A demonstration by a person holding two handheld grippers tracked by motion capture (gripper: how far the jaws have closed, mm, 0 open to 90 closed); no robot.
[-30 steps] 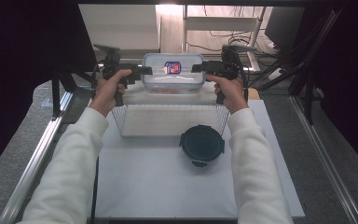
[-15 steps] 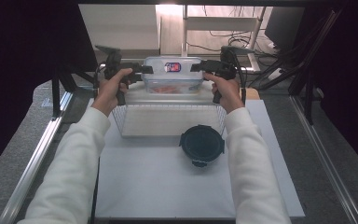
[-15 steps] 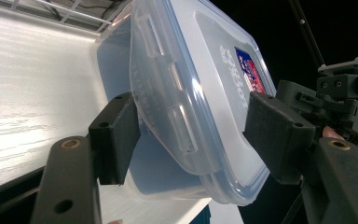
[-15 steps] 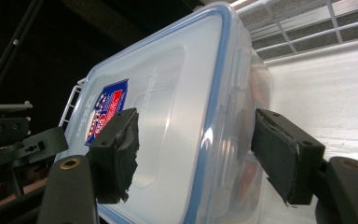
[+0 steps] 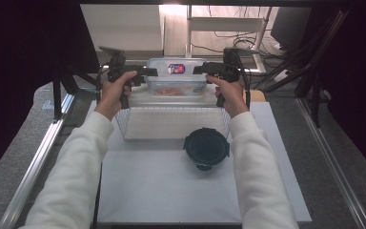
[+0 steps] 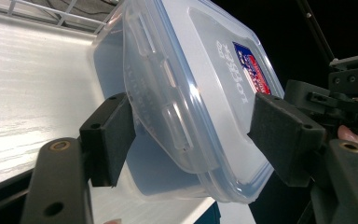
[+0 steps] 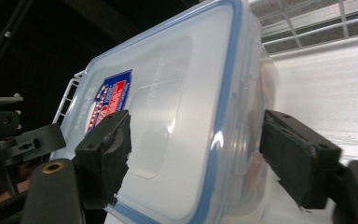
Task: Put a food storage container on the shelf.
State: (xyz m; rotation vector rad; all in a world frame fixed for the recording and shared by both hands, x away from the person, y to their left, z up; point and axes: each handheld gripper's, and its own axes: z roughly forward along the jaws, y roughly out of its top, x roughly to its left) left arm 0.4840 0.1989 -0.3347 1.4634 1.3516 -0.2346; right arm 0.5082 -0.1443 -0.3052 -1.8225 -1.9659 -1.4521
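A white table bears a wire basket and 1 dark round lidded container.

1. The clear plastic container is rectangular, its blue-edged lid clipped on.
2. A red, white and blue label sits on top of the lid.
3. Something orange-red shows faintly through its wall.
4. It stands level at the far end of the white wire basket.

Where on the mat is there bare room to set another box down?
The white mat is bare in front of the round lid and left of it, below the wire basket. The far end is crowded: basket, clear box, both grippers.
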